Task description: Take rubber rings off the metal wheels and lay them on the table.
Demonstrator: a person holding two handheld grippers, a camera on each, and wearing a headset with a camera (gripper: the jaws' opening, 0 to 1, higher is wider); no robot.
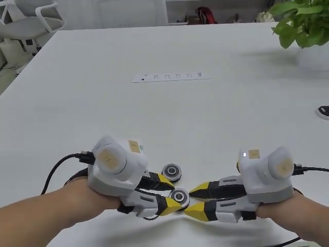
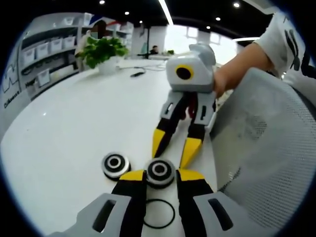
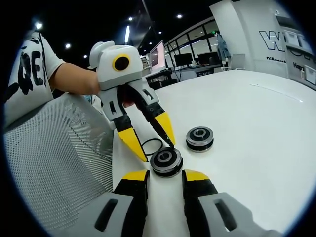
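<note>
A metal wheel (image 1: 179,196) with a dark rubber rim sits near the table's front edge, between the two grippers. My left gripper (image 2: 160,174) has its yellow tips pressed against both sides of this wheel (image 2: 159,172). My right gripper (image 3: 165,175) faces it, open, with its tips just short of the wheel (image 3: 166,162). A loose black rubber ring (image 2: 158,214) lies flat on the table under the left jaws. A second wheel (image 1: 171,172) rests a little farther out, apart from both grippers.
A white power strip (image 1: 171,77) lies mid-table. A potted plant (image 1: 303,23) stands at the far right corner. A mesh chair back (image 3: 54,163) is close behind the table's near edge, and cables (image 1: 59,167) trail from the grippers.
</note>
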